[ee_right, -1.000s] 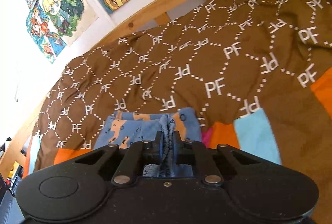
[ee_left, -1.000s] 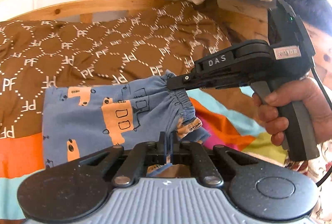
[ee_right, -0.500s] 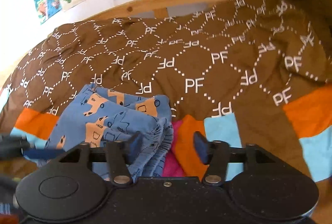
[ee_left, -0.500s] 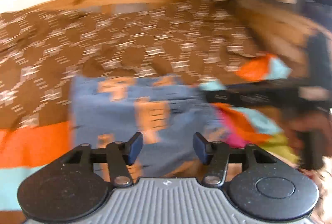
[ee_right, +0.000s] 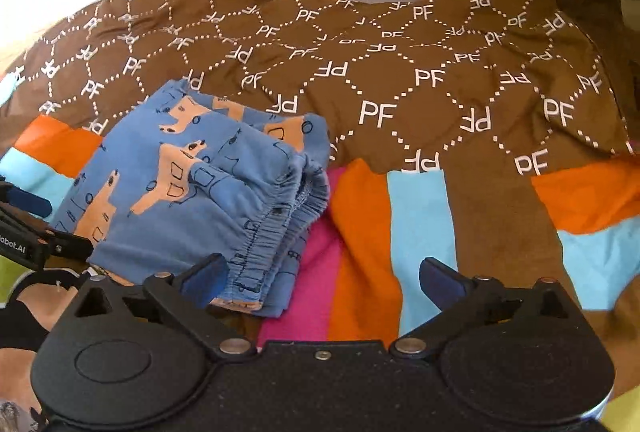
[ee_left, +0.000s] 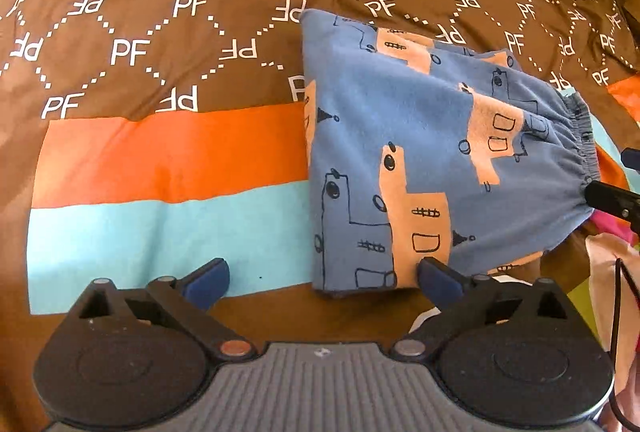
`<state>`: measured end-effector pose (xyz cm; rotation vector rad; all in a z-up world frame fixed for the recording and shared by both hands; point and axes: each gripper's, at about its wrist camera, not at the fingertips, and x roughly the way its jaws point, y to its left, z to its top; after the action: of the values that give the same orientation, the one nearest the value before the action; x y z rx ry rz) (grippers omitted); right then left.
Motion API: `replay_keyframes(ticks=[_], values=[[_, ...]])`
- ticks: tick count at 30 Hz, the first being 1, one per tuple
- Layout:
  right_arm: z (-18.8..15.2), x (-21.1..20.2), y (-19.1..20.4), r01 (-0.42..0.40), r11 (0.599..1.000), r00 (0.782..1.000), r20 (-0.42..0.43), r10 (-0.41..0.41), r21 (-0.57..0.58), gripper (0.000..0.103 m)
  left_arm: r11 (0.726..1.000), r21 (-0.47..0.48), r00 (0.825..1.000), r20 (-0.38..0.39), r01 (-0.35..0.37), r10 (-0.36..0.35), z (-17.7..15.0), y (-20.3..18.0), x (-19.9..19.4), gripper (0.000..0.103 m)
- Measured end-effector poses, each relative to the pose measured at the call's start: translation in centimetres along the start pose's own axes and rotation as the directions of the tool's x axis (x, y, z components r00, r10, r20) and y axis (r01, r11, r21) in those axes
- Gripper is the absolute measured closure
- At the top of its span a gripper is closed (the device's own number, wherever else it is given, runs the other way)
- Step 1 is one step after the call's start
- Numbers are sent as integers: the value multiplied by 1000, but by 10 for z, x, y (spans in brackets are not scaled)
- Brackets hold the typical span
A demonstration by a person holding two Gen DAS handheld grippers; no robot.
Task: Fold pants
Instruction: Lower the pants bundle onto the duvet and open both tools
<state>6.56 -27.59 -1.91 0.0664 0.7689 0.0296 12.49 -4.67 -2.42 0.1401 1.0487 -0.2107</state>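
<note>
the folded pants [ee_left: 420, 152] lie flat on the bedspread [ee_left: 168, 152], waistband toward the pink stripe; left gripper [ee_left: 324, 278] and right gripper [ee_right: 322, 278], jaws opening wide and empty, should in my judgement lift straight away from the pants without dragging the fold

Only a couple of things you can actually read here. The brown quilted bedspread [ee_left: 168, 44] has white "PF" letters printed all over it inside a dotted white diamond grid, some right way up, some flipped or upside down, and it's the same across the upper half of both views. At the left edge of the right wrist view, the black body of the other gripper [ee_right: 24, 246] has white lettering cut off by the frame, reading "obot.AI".
</note>
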Motion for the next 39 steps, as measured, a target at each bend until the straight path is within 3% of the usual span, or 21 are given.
replay_keyframes(ticks=[4,8,12,17,20,22,26,30,35,39], values=[[12,-13,-3,-14,1000,997,72,15,-18,1,998,-50,998,52,26,-24,17,13,-17,0],[37,-3,-7,-10,999,993,119,15,-42,1,995,-53,992,99,86,-81,58,22,-20,0],[57,24,-1,-63,998,990,121,66,-31,1,996,-30,981,181,80,-73,83,22,8,0],[69,58,18,-91,988,992,80,102,-123,1,996,-71,969,245,60,-41,79,35,45,0],[71,77,22,-89,975,994,39,99,-203,1,991,-94,965,252,95,-68,75,46,53,0],[69,88,19,-22,971,999,29,29,-238,1,994,-75,965,256,81,-59,76,43,52,0],[75,87,-5,1,999,999,40,1,-48,1,994,-74,965,257,81,-59,77,41,50,0],[75,65,2,46,997,994,103,-39,-61,1,985,-115,969,226,126,-97,80,48,46,0],[61,37,25,11,990,991,131,7,-138,1,964,-158,964,194,216,-184,66,54,29,0],[42,25,38,-26,988,994,97,41,-151,1,972,-83,970,125,222,-211,46,38,21,0]])
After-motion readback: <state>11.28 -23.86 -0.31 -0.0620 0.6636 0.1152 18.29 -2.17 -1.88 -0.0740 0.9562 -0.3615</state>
